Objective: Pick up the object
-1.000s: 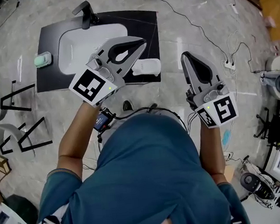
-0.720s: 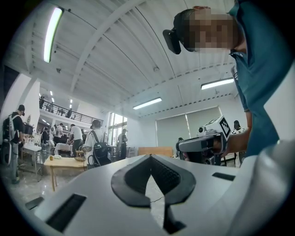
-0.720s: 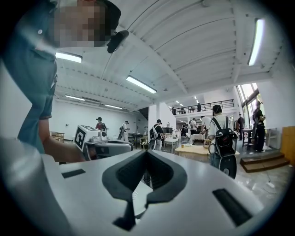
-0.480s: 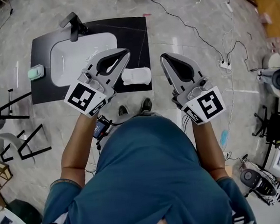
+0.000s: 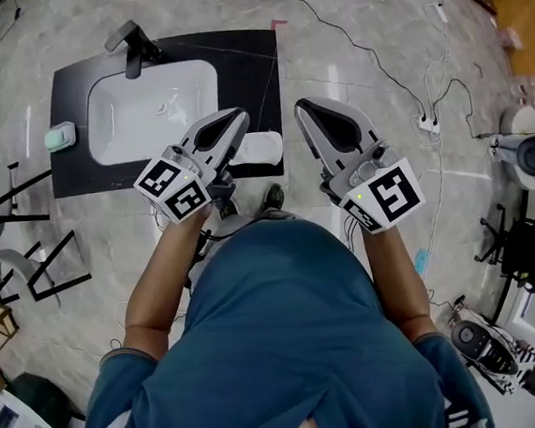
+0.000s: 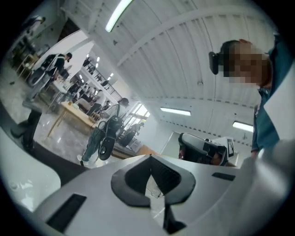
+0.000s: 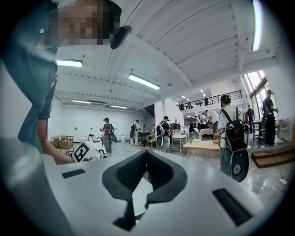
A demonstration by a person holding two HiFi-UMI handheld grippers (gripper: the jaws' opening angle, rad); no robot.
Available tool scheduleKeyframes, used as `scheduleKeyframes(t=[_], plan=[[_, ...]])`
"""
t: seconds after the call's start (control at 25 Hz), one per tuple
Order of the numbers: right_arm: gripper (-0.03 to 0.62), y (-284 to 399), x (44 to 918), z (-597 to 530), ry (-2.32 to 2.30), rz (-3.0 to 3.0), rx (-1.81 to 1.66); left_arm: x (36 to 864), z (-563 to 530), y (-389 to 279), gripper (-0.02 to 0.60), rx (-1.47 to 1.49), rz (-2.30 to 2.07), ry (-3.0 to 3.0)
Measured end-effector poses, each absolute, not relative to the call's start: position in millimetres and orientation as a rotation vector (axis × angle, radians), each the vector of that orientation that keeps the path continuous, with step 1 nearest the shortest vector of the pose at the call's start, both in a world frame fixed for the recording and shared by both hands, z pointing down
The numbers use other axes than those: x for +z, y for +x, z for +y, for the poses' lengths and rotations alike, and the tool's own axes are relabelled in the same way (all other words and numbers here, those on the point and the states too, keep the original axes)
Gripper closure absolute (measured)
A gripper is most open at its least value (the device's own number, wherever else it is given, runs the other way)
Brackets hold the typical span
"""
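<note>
**Object on worktop, both jaws closed**

The white object (image 5: 263,148) lies on the black worktop (image 5: 257,59), just right of the basin (image 5: 148,97); the left gripper (image 5: 241,116) hangs over its left end, jaws closed, empty; the right gripper (image 5: 300,105) is alongside, jaws closed, empty.

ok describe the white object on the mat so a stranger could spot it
Find the black mat with a white basin set in it. Right of the basin, by the mat's near edge, lies the white object: oblong and lying flat, unlike the small green item at the mat's left edge.
</note>
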State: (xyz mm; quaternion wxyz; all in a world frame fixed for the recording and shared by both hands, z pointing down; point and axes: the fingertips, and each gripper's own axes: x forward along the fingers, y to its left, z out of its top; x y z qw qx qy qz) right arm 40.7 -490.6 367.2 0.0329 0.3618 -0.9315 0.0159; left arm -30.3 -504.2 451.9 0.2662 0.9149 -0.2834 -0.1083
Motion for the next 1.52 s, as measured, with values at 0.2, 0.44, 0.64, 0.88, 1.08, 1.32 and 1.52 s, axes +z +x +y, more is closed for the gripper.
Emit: scheduleKeyframes(t=[0.2,0.44,0.64,0.88,1.08,1.32,1.52], plan=[[0.580,39.6,374.1,-495.4,1.091,-2.871,0.068,493.0,-503.6,-26.7,0.578,-0.398,-0.715,2.208],[0.580,42.0,382.3,-497.3,1.077,-2.863,0.089,528.9,-498.3,-23.4,0.577,-0.450,-0.686,2.012],[0.580,45.2,385.6,-497.8,1.071,-2.856,0.100,555.7,-495.1,-22.9,0.518,-0.554,-0.636,1.770],[0.580,48.1,391.4,-494.2,1.062,-2.848,0.108,582.2,-486.1,-21.3,0.446,-0.673,-0.589,1.534],[0.580,50.7,396.1,-490.7,1.054,-2.845,0.120,605.3,-473.3,-18.1,0.396,-0.711,-0.579,1.394],[0.580,53.8,401.0,-489.6,1.043,-2.843,0.134,630.6,-463.0,-15.5,0.339,-0.725,-0.609,1.256],[0.580,57.6,403.8,-488.5,1.046,-2.835,0.136,650.3,-449.1,-11.8,0.310,-0.701,-0.633,1.187]])
